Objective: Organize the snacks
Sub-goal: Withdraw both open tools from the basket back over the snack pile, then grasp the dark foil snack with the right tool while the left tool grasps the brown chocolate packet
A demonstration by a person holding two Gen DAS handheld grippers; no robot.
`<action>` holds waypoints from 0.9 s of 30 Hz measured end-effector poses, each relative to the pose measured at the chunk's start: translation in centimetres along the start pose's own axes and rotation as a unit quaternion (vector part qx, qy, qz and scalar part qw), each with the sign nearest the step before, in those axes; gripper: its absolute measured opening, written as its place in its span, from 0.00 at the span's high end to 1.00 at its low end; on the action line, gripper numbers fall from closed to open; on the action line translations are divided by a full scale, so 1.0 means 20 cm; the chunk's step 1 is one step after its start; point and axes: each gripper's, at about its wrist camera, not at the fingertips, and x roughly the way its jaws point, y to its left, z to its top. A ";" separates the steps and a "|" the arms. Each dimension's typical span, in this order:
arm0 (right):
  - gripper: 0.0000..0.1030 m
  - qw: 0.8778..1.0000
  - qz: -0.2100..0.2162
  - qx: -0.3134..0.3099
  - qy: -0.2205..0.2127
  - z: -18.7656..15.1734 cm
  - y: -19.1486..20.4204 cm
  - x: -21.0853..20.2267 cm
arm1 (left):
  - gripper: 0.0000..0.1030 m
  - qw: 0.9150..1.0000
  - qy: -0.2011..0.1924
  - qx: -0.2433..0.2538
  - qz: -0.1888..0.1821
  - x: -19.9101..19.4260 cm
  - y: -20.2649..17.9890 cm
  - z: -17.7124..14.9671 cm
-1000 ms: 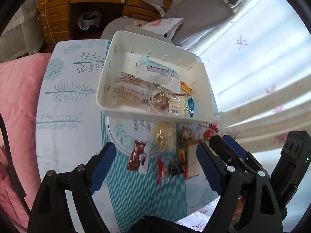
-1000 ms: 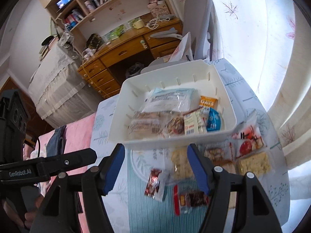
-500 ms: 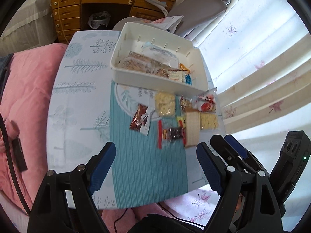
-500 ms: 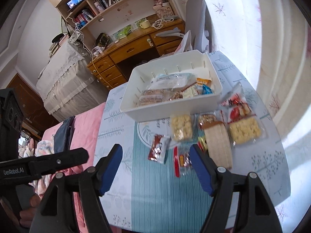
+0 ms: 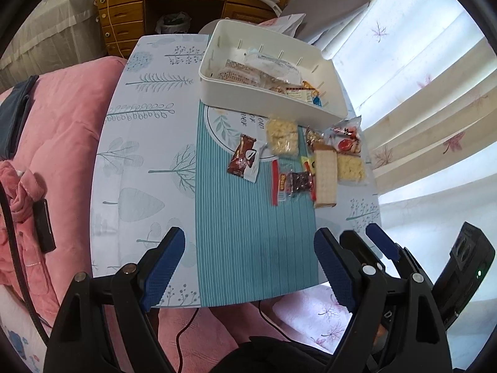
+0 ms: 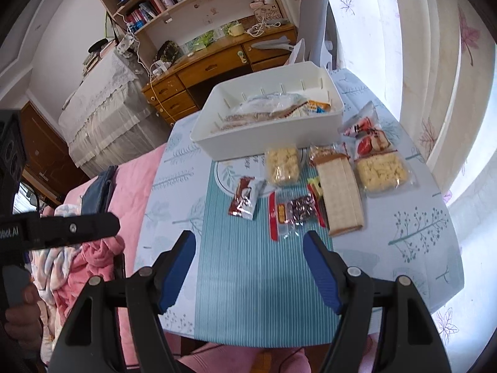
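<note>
We have drawn both grippers back from the white bin (image 5: 270, 93) toward the lower frame edge, the left gripper (image 5: 248, 267) with fingers wide and empty, the right gripper (image 6: 250, 272) just opened wider on nothing, so the loose snacks (image 6: 310, 186) on the table (image 5: 139, 155) await sorting.

White rectangular bin (image 6: 273, 136) at twelve o'clock on table, holding several wrapped snacks (image 6: 273, 107) lying flat. Loose snacks just below its near wall: brown chocolate wrapper (image 6: 245, 200) at nine o'clock of the group; yellow puffed-snack packs (image 6: 281, 164) (image 6: 382, 169); long cracker sleeve (image 6: 340, 199) at centre; red strip packet (image 6: 272, 216); dark clear pouch (image 6: 299, 209); red-and-white packets (image 6: 368, 135) at two o'clock.
</note>
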 end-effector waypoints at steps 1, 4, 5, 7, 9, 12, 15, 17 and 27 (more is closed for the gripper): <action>0.30 1.000 -0.003 -0.002 0.001 -0.01 0.00 0.00 | 0.18 1.000 0.001 0.004 0.004 0.02 0.00 0.01; 0.30 1.000 -0.011 -0.007 0.003 -0.05 -0.02 0.03 | 0.17 1.000 0.000 0.015 0.001 0.07 -0.01 0.03; 0.30 1.000 -0.016 -0.006 0.001 -0.07 -0.03 0.05 | 0.17 1.000 0.000 0.024 0.000 0.10 -0.02 0.04; 0.30 1.000 -0.025 0.000 0.003 -0.10 -0.04 0.08 | 0.17 0.999 -0.002 0.039 0.006 0.14 -0.03 0.05; 0.30 0.999 -0.032 0.009 0.005 -0.11 -0.06 0.11 | 0.17 0.999 0.005 0.051 0.011 0.19 -0.03 0.08; 0.30 0.999 -0.047 0.022 0.000 -0.14 -0.09 0.15 | 0.17 0.998 0.018 0.058 0.006 0.28 -0.03 0.13; 0.30 0.997 -0.069 0.021 -0.011 -0.15 -0.09 0.21 | 0.17 0.997 0.029 0.075 0.002 0.36 -0.03 0.19; 0.30 0.996 -0.086 0.016 -0.023 -0.14 -0.09 0.25 | 0.17 0.995 0.038 0.091 0.001 0.42 -0.04 0.23; 0.30 0.985 -0.161 -0.003 -0.052 -0.10 -0.12 0.52 | 0.17 0.991 0.089 0.097 0.009 0.84 -0.01 0.46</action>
